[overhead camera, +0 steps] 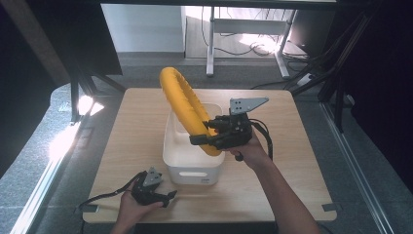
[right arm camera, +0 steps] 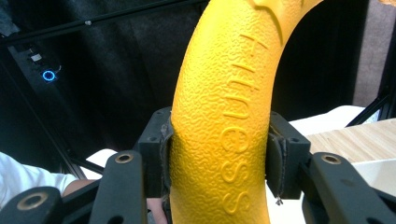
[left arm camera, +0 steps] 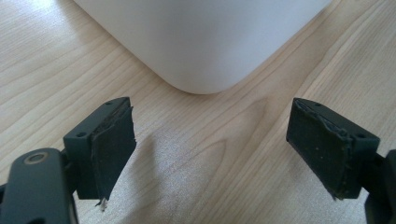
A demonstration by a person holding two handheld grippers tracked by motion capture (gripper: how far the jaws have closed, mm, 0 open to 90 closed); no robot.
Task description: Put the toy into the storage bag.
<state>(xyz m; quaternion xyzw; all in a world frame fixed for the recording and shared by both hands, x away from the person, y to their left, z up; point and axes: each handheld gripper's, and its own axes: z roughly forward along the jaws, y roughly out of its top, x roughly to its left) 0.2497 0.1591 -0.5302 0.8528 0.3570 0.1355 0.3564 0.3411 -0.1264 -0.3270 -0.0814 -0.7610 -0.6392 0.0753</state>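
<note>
Item: yellow fitness ring (overhead camera: pixel 187 109), textured, lettered "fitness". Held on edge by the right gripper (overhead camera: pixel 210 135), pads clamped across its lower arc (right arm camera: pixel 219 154); the ring's plane rises up and away from that gripper, its bottom dipping into the white bin (overhead camera: pixel 181 156) directly beneath. Left gripper (overhead camera: pixel 165 197): jaws wide apart, holding nothing, resting low on the bench (overhead camera: pixel 292 165) with the bin's near corner (left arm camera: pixel 205 51) just ahead. Judgement: right hand carries the move; straight down seats the ring.

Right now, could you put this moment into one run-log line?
right gripper: shut on yellow ring, upright above white bin | left gripper: open, holds nothing, low over table beside bin
</note>
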